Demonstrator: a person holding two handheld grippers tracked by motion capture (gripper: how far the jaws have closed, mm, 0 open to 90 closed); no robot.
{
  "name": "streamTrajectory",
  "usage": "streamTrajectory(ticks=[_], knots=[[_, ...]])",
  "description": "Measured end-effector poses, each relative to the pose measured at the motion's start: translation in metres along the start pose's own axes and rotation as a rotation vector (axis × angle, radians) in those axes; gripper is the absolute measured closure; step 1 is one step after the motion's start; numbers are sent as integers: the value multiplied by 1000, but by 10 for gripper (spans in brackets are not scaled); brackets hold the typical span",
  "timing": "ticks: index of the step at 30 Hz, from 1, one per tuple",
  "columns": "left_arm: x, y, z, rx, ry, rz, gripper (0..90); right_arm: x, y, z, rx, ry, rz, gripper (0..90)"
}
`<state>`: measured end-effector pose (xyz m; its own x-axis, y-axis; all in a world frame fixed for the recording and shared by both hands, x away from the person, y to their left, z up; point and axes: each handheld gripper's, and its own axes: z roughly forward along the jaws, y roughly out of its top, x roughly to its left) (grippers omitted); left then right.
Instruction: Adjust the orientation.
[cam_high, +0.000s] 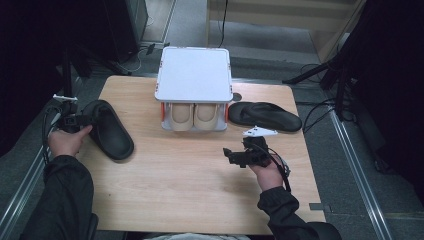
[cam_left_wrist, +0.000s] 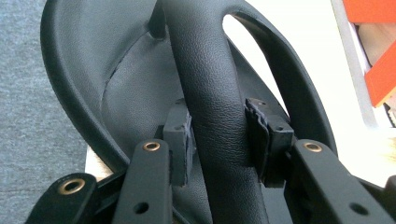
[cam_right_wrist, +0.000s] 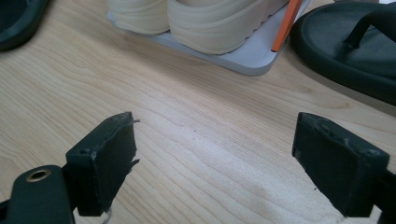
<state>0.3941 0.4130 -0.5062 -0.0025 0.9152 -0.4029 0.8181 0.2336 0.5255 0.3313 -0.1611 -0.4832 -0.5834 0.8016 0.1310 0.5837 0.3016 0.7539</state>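
Left tongs (cam_left_wrist: 217, 140) clamp the black sandal's strap (cam_left_wrist: 210, 93) at the table's left edge; right tongs (cam_right_wrist: 224, 163) hover agape, level.

Sandals (cam_high: 107, 129) (cam_high: 265, 116) flank rack (cam_high: 194, 75); shoes (cam_high: 193, 117) inside rack.

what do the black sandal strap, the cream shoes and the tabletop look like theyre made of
Black sandal strap: looks like moulded rubber or faux leather, matte, with a fine pebbled grain. Cream shoes: probably soft foam or rubber, smooth and matte, with ridged soles; the exact material is unclear. Tabletop: light wood or wood-look laminate, with visible grain lines and a faint sheen.
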Motion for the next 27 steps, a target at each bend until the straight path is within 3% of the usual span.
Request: streamTrajectory(ticks=[4,14,18,27], knots=[[0,1,0,2,-3,-12,645,-1,0,-1,-2,-5,6,137],[3,2,-2,-11,-54,-65,676,-2,0,0,-4,-4,3,137],[1,3,-4,-3,-75,-62,682,-2,0,-1,-3,-5,4,137],[-18,5,-14,-8,-109,-34,684,-6,1,-3,-13,-5,8,137]])
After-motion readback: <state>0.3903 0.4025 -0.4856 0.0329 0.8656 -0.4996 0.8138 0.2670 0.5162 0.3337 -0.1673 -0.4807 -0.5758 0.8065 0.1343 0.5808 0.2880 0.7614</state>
